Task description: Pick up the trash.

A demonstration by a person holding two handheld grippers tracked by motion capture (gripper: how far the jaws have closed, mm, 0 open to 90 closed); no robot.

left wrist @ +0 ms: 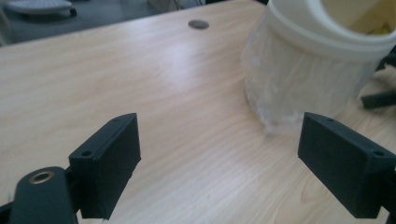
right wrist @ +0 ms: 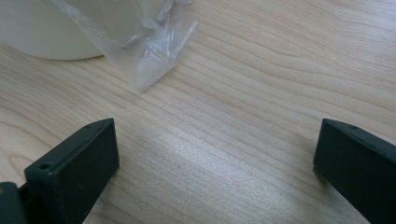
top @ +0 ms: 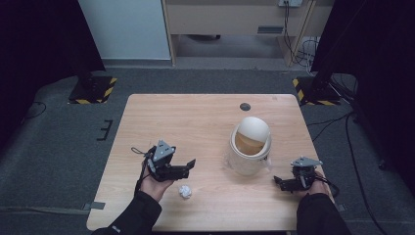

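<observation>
Standing right of centre on the wooden desk point(top: 205, 117), a white swing-lid bin point(top: 249, 147) lined with a clear plastic bag point(right wrist: 154, 42) has its lid tipped inward. A crumpled paper ball point(top: 184, 191) lies near the front edge, just right of the left hand. The left tongs point(top: 190, 166) point right toward the bin, jaws wide apart, gripping nothing. The right tongs point(top: 277, 182), right of the bin, point left, jaws likewise wide apart and empty.
</observation>
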